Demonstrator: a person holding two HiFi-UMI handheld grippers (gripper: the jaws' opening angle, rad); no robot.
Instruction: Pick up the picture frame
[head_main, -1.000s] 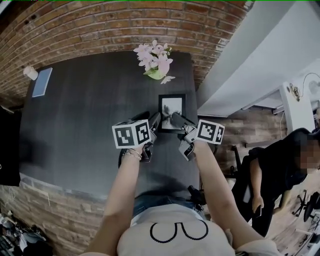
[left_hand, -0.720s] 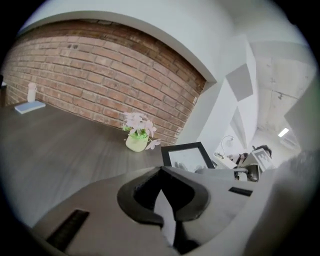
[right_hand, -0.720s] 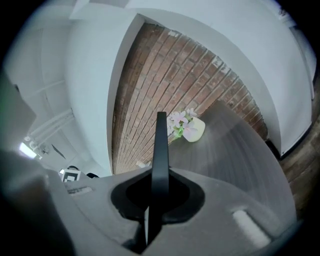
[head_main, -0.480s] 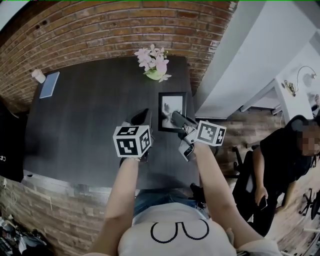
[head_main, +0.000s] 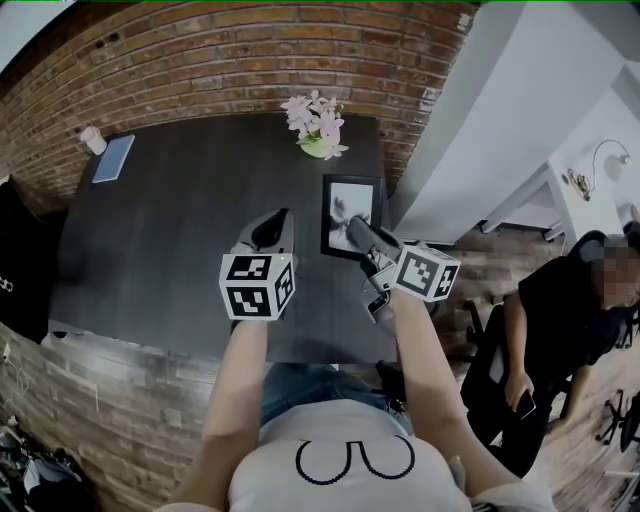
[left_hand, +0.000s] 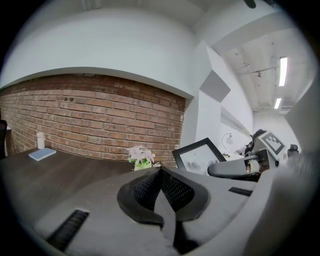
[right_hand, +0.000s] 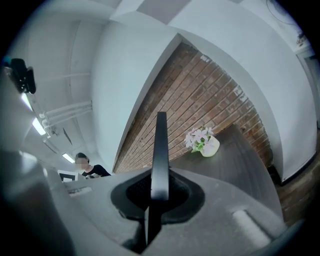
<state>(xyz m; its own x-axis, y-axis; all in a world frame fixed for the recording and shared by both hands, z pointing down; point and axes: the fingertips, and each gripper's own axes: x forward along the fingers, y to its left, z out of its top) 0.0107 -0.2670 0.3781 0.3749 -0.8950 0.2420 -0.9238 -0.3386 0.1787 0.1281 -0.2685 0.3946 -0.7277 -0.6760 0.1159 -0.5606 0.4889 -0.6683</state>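
Observation:
The black picture frame (head_main: 349, 212) with a pale print hangs over the dark table (head_main: 180, 250) near its right edge, held tilted. My right gripper (head_main: 357, 236) is shut on its near edge; in the right gripper view the frame (right_hand: 160, 150) runs edge-on between the jaws. The left gripper view shows the frame (left_hand: 199, 155) from the side, with the right gripper (left_hand: 235, 169) clamped on it. My left gripper (head_main: 268, 232) hovers to the frame's left, apart from it, shut with nothing between its pads (left_hand: 161, 172).
A pot of pink flowers (head_main: 318, 126) stands at the table's far edge by the brick wall. A notebook (head_main: 112, 158) and a small cup (head_main: 92, 139) lie at the far left corner. A person (head_main: 560, 330) stands right of the table.
The left gripper, open beside the frame's left edge, has shut empty and drawn away to the left. Both grippers have risen, and the frame has come up with the right one.

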